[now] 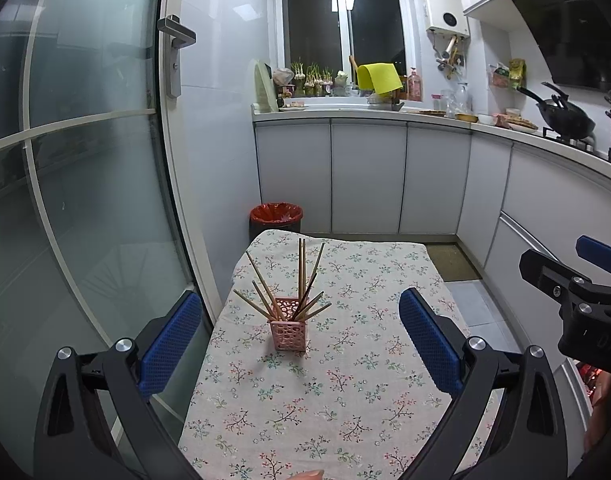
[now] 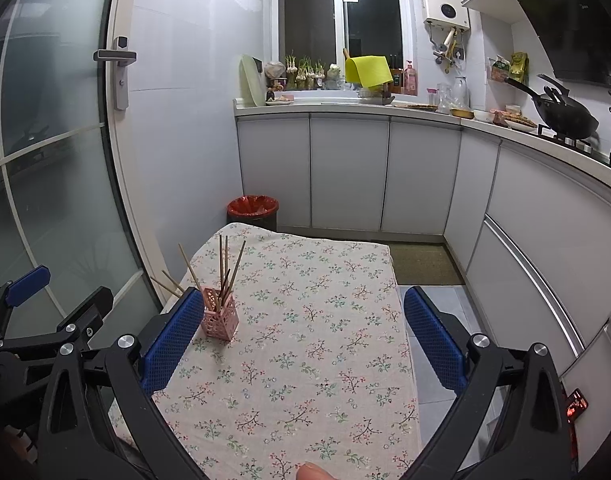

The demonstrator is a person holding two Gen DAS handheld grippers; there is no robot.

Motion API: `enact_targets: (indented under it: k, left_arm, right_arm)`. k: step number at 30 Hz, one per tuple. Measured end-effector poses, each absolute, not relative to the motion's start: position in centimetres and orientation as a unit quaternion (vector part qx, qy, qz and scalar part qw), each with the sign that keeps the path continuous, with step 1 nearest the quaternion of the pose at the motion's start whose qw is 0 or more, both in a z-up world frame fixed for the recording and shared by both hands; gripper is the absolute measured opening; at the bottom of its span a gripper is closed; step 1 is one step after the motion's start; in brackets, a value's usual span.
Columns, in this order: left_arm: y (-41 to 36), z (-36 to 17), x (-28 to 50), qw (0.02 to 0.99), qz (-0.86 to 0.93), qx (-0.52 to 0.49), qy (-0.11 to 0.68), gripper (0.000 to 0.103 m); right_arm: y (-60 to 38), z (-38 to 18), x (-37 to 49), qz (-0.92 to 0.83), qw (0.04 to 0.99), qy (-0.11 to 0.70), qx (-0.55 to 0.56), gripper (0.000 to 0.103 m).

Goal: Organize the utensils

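Observation:
A pink perforated holder (image 1: 289, 329) stands upright on the floral tablecloth (image 1: 345, 392), with several wooden chopsticks (image 1: 301, 276) fanned out of its top. My left gripper (image 1: 301, 340) is open, held back from the holder, which shows between its blue pads. In the right wrist view the same holder (image 2: 220, 317) sits beside the left blue pad (image 2: 171, 340) of my right gripper (image 2: 303, 340), which is open and holds nothing. The chopsticks (image 2: 225, 268) lean in different directions. The right gripper's body (image 1: 577, 300) also shows at the left view's right edge.
A frosted glass door (image 1: 77, 200) runs along the table's left side. A bin with a red liner (image 1: 276, 216) stands beyond the table's far edge. White cabinets (image 1: 385, 176) and a cluttered counter with a wok (image 1: 565, 116) line the back and right. A fingertip (image 2: 315, 472) shows at the bottom edge.

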State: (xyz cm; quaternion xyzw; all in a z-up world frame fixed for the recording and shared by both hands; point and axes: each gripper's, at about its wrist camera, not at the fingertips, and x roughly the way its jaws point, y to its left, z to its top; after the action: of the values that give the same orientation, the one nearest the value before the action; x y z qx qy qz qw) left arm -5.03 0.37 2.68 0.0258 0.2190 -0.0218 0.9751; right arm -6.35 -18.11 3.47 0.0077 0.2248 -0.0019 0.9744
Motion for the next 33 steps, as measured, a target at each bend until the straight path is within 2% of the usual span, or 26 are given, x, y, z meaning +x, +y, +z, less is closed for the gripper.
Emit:
enact_targets:
  k: [33]
  left_arm:
    - [0.49, 2.72, -4.93, 0.976, -0.016, 0.025, 0.215, 0.096]
  right_arm:
    - [-17.92, 3.69, -6.15, -0.005, 0.975, 0.223, 0.009, 0.096]
